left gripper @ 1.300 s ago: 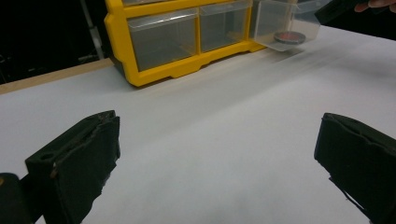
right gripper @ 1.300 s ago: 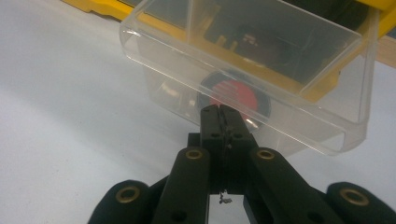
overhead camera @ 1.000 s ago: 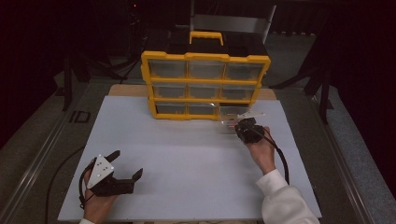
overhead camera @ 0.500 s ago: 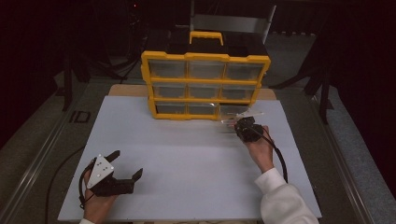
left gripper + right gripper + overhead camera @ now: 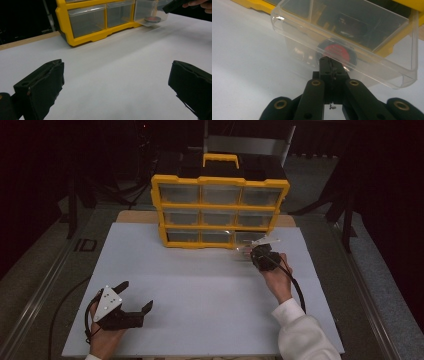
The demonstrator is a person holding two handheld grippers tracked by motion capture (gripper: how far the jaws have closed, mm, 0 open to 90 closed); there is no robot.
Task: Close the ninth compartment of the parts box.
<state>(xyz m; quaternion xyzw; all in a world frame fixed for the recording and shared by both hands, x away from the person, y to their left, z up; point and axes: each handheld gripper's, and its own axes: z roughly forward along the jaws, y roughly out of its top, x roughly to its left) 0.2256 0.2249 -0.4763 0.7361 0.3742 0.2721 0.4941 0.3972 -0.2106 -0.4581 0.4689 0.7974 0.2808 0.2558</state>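
Clearly, the pulled-out clear drawer [image 5: 352, 42] of the yellow organizer [image 5: 220, 212] holds a round red-topped disc [image 5: 336, 53]. The right claw [image 5: 331, 65] is pinched together on the drawer's front; the left claw [image 5: 112, 87] gapes apart. Other drawers' contents are unreadable.

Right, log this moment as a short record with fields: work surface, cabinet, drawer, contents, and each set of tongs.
surface: white board on the table
cabinet: yellow drawer organizer, three rows of clear drawers, at the far edge of the board
drawer: clear drawer, bottom row, right end, pulled partway out
contents: round red and black disc inside the drawer
right tongs: shut on the clear drawer's front edge
left tongs: open, holding nothing, at the board's near left
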